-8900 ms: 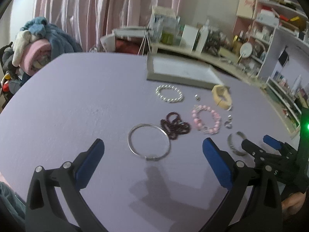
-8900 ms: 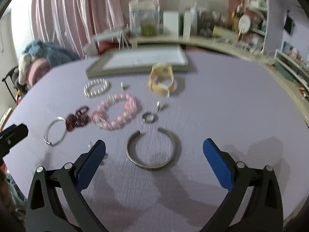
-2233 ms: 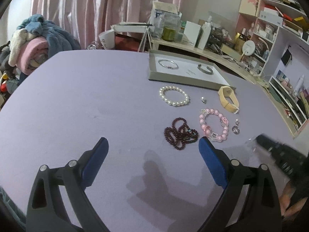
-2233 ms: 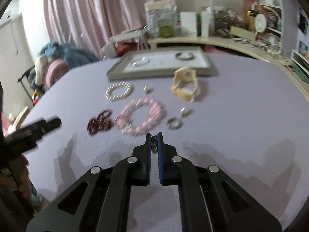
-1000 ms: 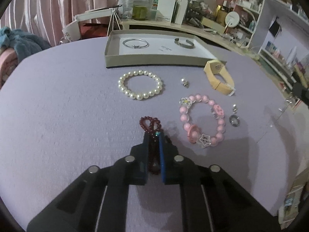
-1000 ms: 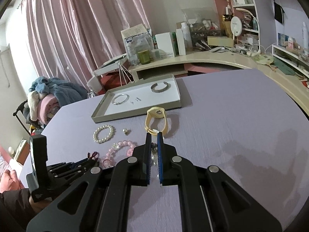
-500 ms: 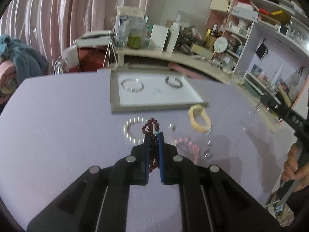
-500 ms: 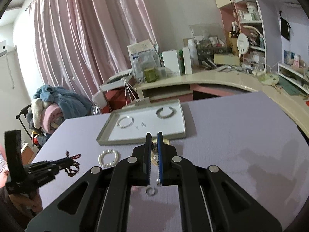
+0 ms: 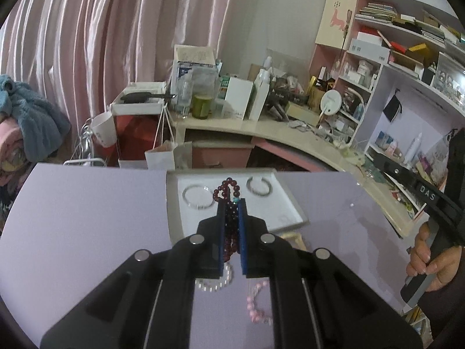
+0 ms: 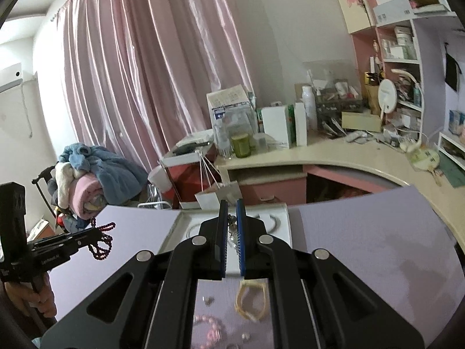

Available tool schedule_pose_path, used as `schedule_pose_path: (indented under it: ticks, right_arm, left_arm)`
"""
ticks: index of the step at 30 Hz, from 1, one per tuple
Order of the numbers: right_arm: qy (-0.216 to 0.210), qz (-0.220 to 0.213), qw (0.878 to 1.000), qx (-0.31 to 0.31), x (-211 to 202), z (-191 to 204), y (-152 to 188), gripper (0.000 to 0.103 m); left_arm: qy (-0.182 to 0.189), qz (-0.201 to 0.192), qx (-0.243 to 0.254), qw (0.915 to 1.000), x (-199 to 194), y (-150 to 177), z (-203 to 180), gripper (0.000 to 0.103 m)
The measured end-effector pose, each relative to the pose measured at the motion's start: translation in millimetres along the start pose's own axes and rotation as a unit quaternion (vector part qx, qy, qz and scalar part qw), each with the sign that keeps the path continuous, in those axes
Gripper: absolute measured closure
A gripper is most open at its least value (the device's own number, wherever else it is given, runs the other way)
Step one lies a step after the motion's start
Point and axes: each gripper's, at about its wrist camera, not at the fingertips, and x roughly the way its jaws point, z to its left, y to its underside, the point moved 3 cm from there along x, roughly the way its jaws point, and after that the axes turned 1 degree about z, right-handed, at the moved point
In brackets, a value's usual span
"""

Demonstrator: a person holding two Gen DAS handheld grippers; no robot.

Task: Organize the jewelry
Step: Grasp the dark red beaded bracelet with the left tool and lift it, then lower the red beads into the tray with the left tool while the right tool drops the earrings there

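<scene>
Dark red beaded bracelet [image 9: 229, 218] hangs clamped in my left tongs [image 9: 232, 203], lifted above the lilac table [image 9: 87, 218], its loop in front of the shallow grey tray [image 9: 286, 200]. My right tongs [image 10: 231, 203] are pinched on a small silver charm [image 10: 232, 228] over the same tray, where two silver bangles [image 9: 197, 196] lie.

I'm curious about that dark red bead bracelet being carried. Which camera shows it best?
The right wrist view: the dark red bead bracelet hangs in full loops from the left tongs, seen from the side. The left wrist view shows only its top loop above the shut fingers; the rest is pinched between them and mostly hidden.
</scene>
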Motion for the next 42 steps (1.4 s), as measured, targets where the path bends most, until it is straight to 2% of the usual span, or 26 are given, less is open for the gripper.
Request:
schedule_pose_path:
  ticks: [5, 10, 20, 27, 28, 29, 30, 31, 32, 42]
  right_arm:
    - [-0.001, -0.001, 1.0, -0.006, 27, 2, -21, 0.097]
    - [0.002, 0.014, 1.0, -0.014, 61, 3, -25, 0.097]
    - [0.009, 0.092, 0.996, -0.009, 134, -16, 8, 0.097]
    - [-0.005, 0.132, 0.991, 0.005, 161, -22, 30, 0.096]
    - [-0.004, 0.135, 0.991, 0.005, 163, -23, 31, 0.09]
    - [0.002, 0.136, 0.991, 0.003, 164, -24, 33, 0.077]
    - [0.004, 0.135, 0.991, 0.002, 165, -26, 34, 0.069]
    - [0.009, 0.13, 0.992, 0.001, 163, -27, 34, 0.055]
    - [0.011, 0.126, 0.992, 0.0, 162, -29, 35, 0.052]
    - [0.023, 0.127, 0.991, 0.021, 159, -48, 39, 0.051]
  left_arm:
    - [0.006, 0.001, 0.003, 1.0, 23, -27, 0, 0.095]
    - [0.013, 0.01, 0.008, 0.9998, 53, -41, 2, 0.095]
    - [0.021, 0.045, -0.001, 0.9987, 119, -42, 21, 0.095]
    - [0.018, 0.069, -0.01, 0.9974, 157, -38, 35, 0.095]
    - [0.019, 0.071, -0.011, 0.9972, 160, -38, 36, 0.095]
    - [0.019, 0.073, -0.011, 0.9971, 163, -37, 36, 0.095]
    - [0.02, 0.075, -0.012, 0.9969, 167, -36, 37, 0.095]
    - [0.019, 0.077, -0.012, 0.9968, 169, -36, 37, 0.095]
    - [0.019, 0.078, -0.013, 0.9967, 172, -35, 38, 0.095]
    - [0.025, 0.084, -0.018, 0.996, 193, -28, 38, 0.095]
